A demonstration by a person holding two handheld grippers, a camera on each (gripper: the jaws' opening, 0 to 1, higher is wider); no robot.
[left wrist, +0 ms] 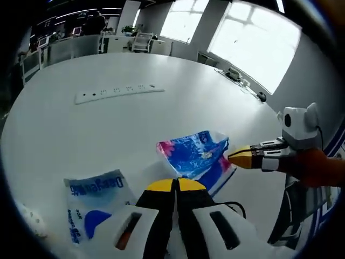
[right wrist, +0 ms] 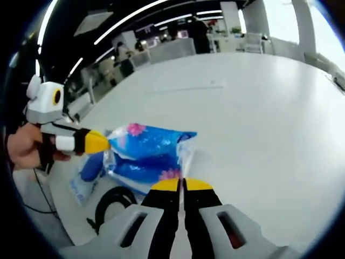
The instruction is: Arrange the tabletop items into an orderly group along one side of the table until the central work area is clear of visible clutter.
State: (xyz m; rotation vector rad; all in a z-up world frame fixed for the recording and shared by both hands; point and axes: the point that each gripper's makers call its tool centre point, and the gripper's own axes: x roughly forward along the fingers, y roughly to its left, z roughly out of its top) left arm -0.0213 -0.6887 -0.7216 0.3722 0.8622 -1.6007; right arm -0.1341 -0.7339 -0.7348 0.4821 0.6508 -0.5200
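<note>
blue floral pack: centre of the left gripper view, on the white tabletop; its long axis runs from that view's own jaws toward the right edge.
left gripper: jaws pressed together, tips at the pack's near corner; pinching film or just touching, cannot tell.
right gripper: jaws together, tips at the pack's edge (grip unclear); in the left view it comes in from the right, at the pack's far end.
nearer: neither, one at each end.
blue-and-white pouch: lower left.
left view extra: power strip, upper left.
right view extra: black cable, lower left, beside the pack.
</note>
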